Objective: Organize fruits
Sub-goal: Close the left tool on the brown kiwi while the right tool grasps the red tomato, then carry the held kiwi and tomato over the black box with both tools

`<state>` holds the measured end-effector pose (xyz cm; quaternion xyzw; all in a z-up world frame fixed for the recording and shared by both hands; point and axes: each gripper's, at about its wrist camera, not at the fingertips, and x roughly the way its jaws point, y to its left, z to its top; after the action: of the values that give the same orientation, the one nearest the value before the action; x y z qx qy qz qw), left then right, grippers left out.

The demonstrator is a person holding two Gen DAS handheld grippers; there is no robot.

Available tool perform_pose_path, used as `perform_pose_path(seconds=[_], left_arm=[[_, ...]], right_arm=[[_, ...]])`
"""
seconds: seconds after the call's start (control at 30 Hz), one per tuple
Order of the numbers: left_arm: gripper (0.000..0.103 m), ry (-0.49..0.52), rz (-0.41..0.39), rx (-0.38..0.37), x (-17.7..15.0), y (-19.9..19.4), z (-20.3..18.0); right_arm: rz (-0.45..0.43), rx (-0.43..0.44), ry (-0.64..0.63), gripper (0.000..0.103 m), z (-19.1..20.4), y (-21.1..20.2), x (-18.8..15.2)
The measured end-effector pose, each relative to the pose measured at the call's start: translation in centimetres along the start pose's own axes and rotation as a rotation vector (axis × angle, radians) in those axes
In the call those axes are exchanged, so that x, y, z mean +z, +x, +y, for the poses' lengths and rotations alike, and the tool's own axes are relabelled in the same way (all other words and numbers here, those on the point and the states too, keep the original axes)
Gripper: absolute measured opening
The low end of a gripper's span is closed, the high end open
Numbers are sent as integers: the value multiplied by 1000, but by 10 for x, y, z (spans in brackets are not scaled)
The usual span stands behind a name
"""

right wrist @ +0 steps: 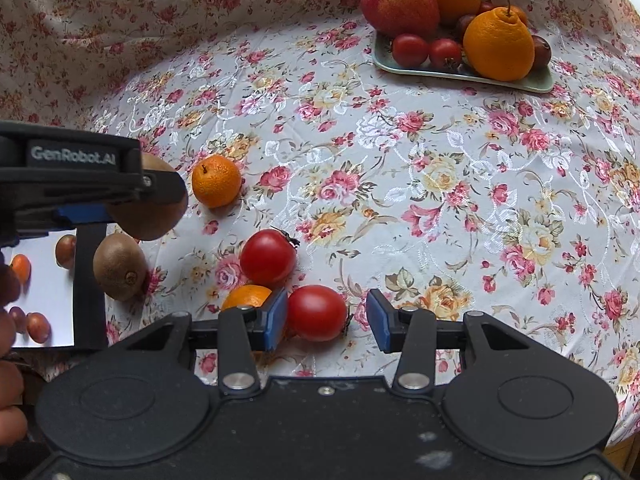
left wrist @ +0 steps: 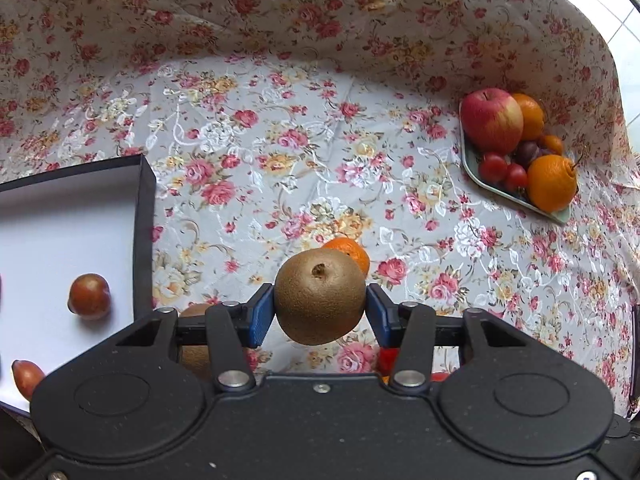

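Gripping a brown kiwi (left wrist: 320,298) between the blue pads, my left tongs (left wrist: 320,312) hold it lifted above the flowered tablecloth (left wrist: 280,140) that covers the counter. Just behind the kiwi a small tangerine (left wrist: 349,254) sits on the cloth. To the left lies an open black box (left wrist: 145,208) with a white floor, holding a dark reddish plum (left wrist: 89,295) and another reddish fruit (left wrist: 27,378) at the lower edge. At the far right, a pale green plate (left wrist: 480,178) carries a red apple (left wrist: 493,120), 2 oranges, 2 cherry tomatoes and some dark plums.

My right tongs (right wrist: 327,320) stand wide, with nothing clamped: a red tomato (right wrist: 317,313) lies on the cloth between the pads, touching or nearly touching the left pad and clear of the right one. A 2nd tomato (right wrist: 267,257) sits just beyond it, with a small orange fruit (right wrist: 247,297) partly hidden behind the left pad. A 2nd kiwi (right wrist: 119,267) rests near the box wall.
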<state>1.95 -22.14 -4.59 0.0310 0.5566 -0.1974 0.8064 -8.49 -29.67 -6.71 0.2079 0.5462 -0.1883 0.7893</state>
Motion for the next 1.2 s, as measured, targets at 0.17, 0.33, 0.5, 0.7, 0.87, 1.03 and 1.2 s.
perform_pose_path(seconds=[0.17, 0.33, 0.5, 0.7, 0.87, 1.03, 1.2], left_arm=[[55, -28, -7, -18, 3, -7, 16], [55, -63, -21, -34, 6, -15, 30], [55, -100, -38, -35, 8, -22, 44], [55, -131, -88, 19, 10, -36, 65], [55, -176, -108, 78, 10, -44, 92], [55, -257, -120, 129, 7, -54, 131], [55, -344, -125, 202, -1, -64, 176]], right_arm=[[18, -27, -32, 40, 6, 8, 0], [43, -15, -11, 37, 5, 16, -1], [29, -1, 37, 37, 1, 9, 5], [-52, 10, 80, 37, 2, -12, 21], [-116, 44, 34, 37, 28, -28, 30], [-126, 114, -12, 37, 65, -32, 30], [-120, 181, -91, 37, 115, -30, 28]])
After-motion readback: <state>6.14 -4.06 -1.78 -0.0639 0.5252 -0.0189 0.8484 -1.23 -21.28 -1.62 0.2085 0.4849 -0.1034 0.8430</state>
